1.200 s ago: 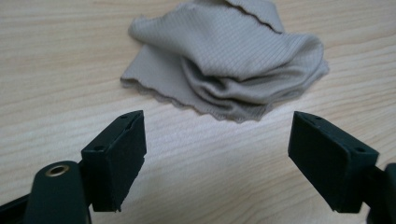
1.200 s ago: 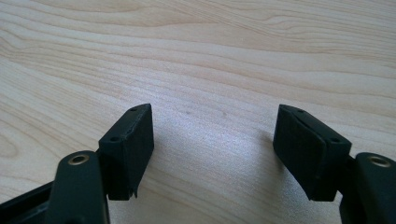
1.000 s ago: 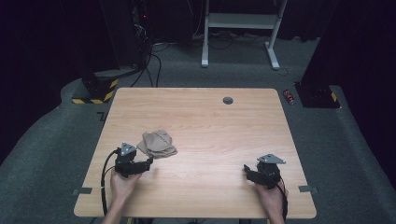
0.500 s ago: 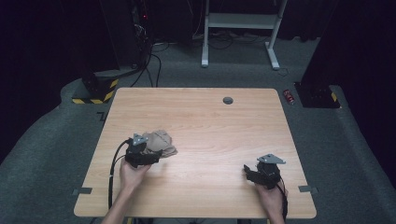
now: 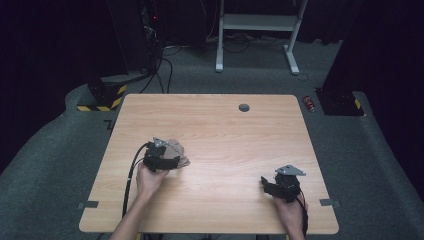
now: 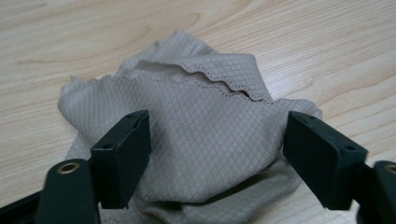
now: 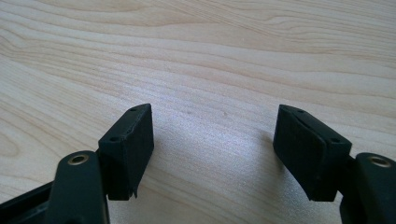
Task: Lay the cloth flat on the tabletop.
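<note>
We see the left tongs (image 6: 215, 140) standing wide apart over a beige cloth (image 6: 201, 126) that lies crumpled on the wooden surface (image 5: 225, 135). The cloth has a fine diamond pattern and a wavy stitched edge, folded over at its far side. It sits between the two jaws, but they are not pinching it. In the high view, the left tongs (image 5: 167, 161) are at the left part of the surface, on the near edge of the cloth (image 5: 176, 150). The right tongs (image 7: 212, 149) are also spread, with bare wood between the jaws. They (image 5: 272, 186) rest near the right front corner, well apart from the cloth.
</note>
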{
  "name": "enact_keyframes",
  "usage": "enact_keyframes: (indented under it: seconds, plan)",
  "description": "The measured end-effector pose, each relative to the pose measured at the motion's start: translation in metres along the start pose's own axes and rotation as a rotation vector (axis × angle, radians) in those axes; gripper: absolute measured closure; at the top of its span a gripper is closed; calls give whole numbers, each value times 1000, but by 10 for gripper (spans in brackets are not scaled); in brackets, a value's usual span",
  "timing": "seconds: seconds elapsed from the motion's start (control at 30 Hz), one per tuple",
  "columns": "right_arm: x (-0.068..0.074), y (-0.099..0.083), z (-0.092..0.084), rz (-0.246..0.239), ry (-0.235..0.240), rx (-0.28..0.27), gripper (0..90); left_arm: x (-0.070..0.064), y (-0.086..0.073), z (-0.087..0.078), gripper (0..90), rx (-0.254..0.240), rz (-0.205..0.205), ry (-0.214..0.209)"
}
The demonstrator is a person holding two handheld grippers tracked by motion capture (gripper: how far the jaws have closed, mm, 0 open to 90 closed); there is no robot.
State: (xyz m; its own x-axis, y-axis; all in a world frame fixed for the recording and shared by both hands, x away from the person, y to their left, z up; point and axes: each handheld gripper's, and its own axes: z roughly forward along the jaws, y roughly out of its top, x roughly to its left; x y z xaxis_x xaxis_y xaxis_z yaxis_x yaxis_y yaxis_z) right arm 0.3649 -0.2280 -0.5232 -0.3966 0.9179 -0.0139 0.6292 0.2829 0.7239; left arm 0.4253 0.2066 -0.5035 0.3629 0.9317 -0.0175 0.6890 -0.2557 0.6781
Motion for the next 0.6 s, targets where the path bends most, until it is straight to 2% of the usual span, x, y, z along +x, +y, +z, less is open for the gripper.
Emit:
enact_keyframes:
  seconds: [0.1,0.17,0.27,0.47,0.53,0.6]
  plan:
    - [0,0,0,0,0,0,286,1,-1,5,293,30,6,18]
    - [0,0,0,0,0,0,286,0,-1,7,324,32,9,26]
    - [0,0,0,0,0,0,286,0,-2,6,421,36,29,57]
    - [0,0,0,-1,-1,0,287,3,-2,2,722,31,40,45]
    - [0,0,0,0,-1,0,287,1,-2,2,790,28,54,34]
    - [0,0,0,0,-1,0,287,0,-2,1,816,13,44,1]
